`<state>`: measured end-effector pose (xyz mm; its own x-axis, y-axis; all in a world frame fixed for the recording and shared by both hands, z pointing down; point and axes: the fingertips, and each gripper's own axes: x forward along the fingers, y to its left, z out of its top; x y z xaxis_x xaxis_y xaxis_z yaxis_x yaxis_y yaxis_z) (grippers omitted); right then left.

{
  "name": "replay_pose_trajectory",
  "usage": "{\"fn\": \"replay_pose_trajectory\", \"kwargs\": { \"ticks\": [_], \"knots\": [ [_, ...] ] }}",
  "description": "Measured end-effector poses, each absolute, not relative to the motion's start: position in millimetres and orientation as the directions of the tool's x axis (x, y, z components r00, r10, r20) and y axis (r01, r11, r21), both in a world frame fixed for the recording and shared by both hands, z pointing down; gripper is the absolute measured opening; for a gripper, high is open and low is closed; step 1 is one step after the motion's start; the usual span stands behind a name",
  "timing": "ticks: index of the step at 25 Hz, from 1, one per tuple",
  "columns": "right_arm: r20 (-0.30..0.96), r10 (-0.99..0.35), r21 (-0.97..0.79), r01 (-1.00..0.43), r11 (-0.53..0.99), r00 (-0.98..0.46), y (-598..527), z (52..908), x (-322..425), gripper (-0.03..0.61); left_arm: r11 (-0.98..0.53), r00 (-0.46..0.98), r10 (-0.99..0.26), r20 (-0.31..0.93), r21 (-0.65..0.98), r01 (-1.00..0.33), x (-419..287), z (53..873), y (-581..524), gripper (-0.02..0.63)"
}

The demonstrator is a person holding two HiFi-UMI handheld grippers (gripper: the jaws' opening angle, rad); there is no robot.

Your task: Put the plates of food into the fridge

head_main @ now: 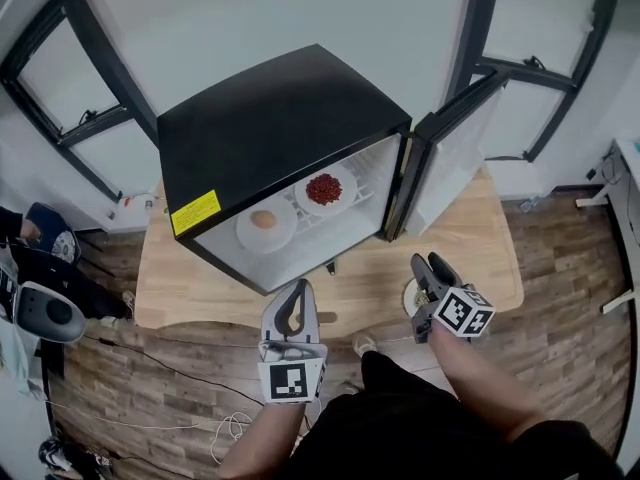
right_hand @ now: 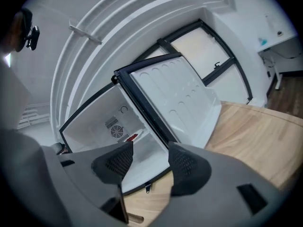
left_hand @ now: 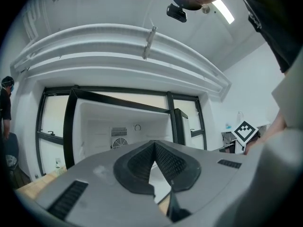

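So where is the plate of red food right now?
Head view: the plate of red food lies inside the open fridge, just right of the plate of orange food and near the door.

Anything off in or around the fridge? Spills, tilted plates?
Nothing stands out. The black mini fridge has its door open; the white plate of red food and the white plate with orange food sit flat on its shelf, nothing spilled.
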<state>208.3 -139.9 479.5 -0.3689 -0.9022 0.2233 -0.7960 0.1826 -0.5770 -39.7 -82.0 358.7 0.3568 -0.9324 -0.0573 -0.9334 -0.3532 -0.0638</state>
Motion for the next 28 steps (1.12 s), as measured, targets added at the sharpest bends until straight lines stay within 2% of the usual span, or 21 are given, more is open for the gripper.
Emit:
{"fn": "replay_pose_trajectory", "kwargs": {
  "ticks": [15, 22, 28],
  "knots": [
    [0.395, -0.915, -0.695, -0.678, -0.240, -0.080, -27.3, 586.4, 335.3, 0.247, -0.490, 0.493, -0.870, 0.005, -0.113, -0.864, 24.8, 380.5, -69.5, 0.005],
    [0.491, -0.868, -0.727, -0.581, -0.366, -0.068, 7.6, 666.5, 345.9, 0.245, -0.500, 0.494, -0.866, 0.077, -0.164, -0.851, 26.6, 394.5, -58.6, 0.005],
    [0.496, -0.862, -0.787, -0.473, -0.396, -0.104, 1.9, 712.1, 335.6, 0.238, -0.474, 0.455, -0.880, 0.137, -0.178, -0.862, 9.7, 411.2, -56.4, 0.004]
  ]
}}
